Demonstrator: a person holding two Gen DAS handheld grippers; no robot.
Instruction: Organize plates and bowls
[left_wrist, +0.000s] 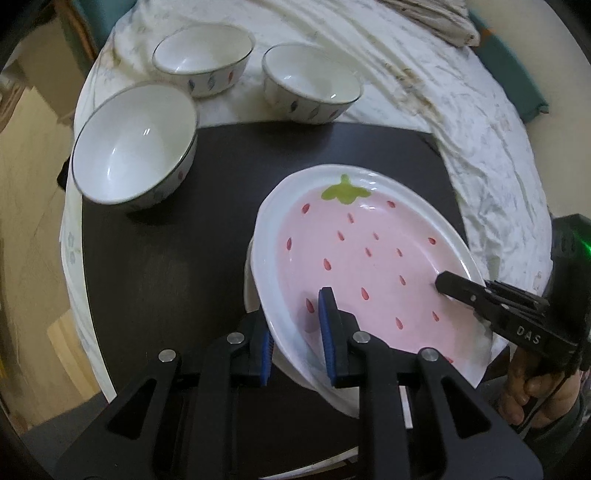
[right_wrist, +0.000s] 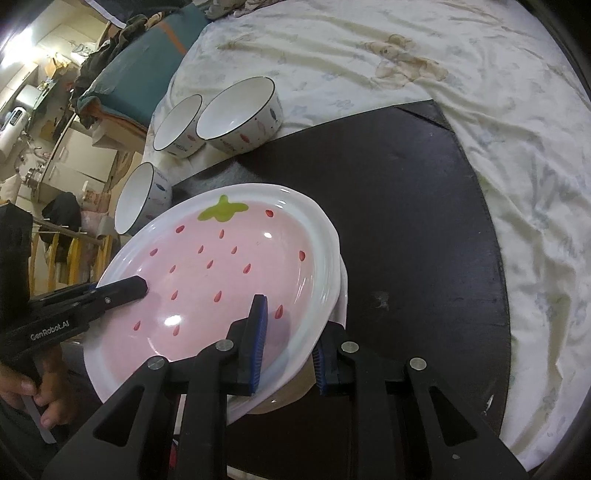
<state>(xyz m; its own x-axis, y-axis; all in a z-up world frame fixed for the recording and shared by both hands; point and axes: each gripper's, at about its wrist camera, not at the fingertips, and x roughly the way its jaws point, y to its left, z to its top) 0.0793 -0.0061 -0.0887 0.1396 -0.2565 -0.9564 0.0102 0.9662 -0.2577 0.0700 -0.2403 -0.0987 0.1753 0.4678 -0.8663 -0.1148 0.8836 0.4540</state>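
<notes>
A pink strawberry plate with a white rim is held over a dark board, above another white plate whose edge shows beneath it. My left gripper is shut on the plate's near-left rim, one blue pad inside, one under. My right gripper is shut on the opposite rim of the same plate. The right gripper's finger shows in the left wrist view; the left gripper's finger shows in the right wrist view. Three white bowls stand beyond.
The dark board lies on a bed covered with a wrinkled white sheet. One bowl sits at the board's left edge, two on the sheet. A teal cushion and room clutter lie behind.
</notes>
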